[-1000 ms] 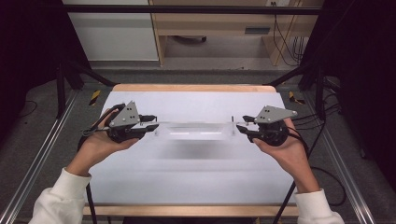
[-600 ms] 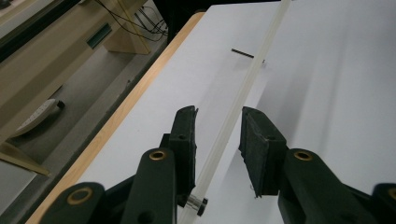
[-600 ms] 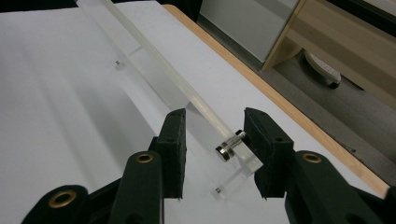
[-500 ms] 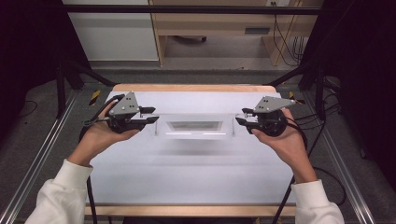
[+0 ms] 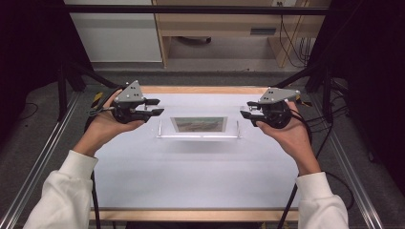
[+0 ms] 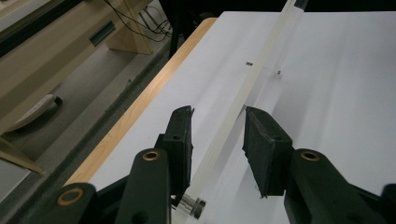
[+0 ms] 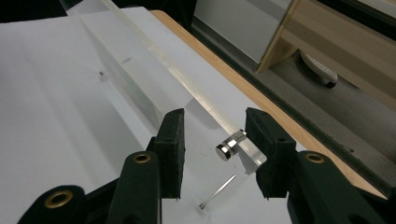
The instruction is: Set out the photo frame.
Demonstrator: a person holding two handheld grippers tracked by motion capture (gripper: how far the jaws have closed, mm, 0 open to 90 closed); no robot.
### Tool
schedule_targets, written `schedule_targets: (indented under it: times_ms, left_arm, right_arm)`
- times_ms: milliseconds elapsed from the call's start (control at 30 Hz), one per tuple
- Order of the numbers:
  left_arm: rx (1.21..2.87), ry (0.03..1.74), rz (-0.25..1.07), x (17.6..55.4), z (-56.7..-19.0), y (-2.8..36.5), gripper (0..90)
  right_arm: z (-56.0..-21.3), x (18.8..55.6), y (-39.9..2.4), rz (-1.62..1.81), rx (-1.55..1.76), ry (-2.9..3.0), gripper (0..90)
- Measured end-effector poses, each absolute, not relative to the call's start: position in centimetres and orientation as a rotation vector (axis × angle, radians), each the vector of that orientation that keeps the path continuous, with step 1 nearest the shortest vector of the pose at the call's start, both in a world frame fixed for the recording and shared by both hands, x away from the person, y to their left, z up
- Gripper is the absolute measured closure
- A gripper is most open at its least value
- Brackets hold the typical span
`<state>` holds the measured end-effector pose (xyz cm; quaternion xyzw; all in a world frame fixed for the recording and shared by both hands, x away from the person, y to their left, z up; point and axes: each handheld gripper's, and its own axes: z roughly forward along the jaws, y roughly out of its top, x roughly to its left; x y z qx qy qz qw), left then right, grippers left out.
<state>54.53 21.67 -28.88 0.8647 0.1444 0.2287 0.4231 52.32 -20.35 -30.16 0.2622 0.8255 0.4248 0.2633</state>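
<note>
A clear acrylic picture frame (image 5: pixel 198 126) stands on the white table (image 5: pixel 191 176) at its far middle, holding a brownish picture. My left gripper (image 5: pixel 160 108) is at the frame's left end, my right gripper (image 5: pixel 243 113) at its right end. In the left gripper view the gripper (image 6: pixel 217 140) is open, and the frame's thin clear edge (image 6: pixel 252 74) runs between the jaws without touching either pad. In the right gripper view the gripper (image 7: pixel 215 149) is open too. The frame's corner, with a silver standoff (image 7: pixel 230 145), lies between the jaws, close to the right-hand one.
The table has a wooden far edge (image 5: pixel 205 89). Metal rails (image 5: pixel 43 157) run along both sides. Cables (image 5: pixel 315 119) trail off the right side. A yellow and black tool (image 5: pixel 97 99) lies at the far left corner. Wooden furniture (image 5: pixel 224 24) stands beyond the table.
Both hands and the clear frame have moved away from the person, toward the far half of the table. The frame now stands tilted up with its picture showing.
</note>
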Motion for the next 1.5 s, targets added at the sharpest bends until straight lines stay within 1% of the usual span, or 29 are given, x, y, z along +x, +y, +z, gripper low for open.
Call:
schedule_targets:
  times_ms: [933, 1133, 1267, 1500]
  left_arm:
    - [2.146, 0.422, 0.505, 58.8, -28.3, 21.6, 59.6]
    - [2.142, 0.431, 0.511, 59.4, -28.3, 21.5, 58.6]
    - [2.133, 0.432, 0.507, 59.9, -28.3, 21.5, 57.6]
    - [2.124, 0.435, 0.512, 60.4, -28.4, 21.5, 55.7]
  right_arm:
    - [-29.7, 56.1, -20.5, 1.197, 0.761, 2.205, 55.8]
    - [-29.6, 56.7, -20.5, 1.191, 0.764, 2.210, 56.1]
    - [-29.5, 57.0, -20.7, 1.216, 0.768, 2.219, 57.8]
    - [-29.5, 56.9, -20.6, 1.212, 0.775, 2.215, 58.5]
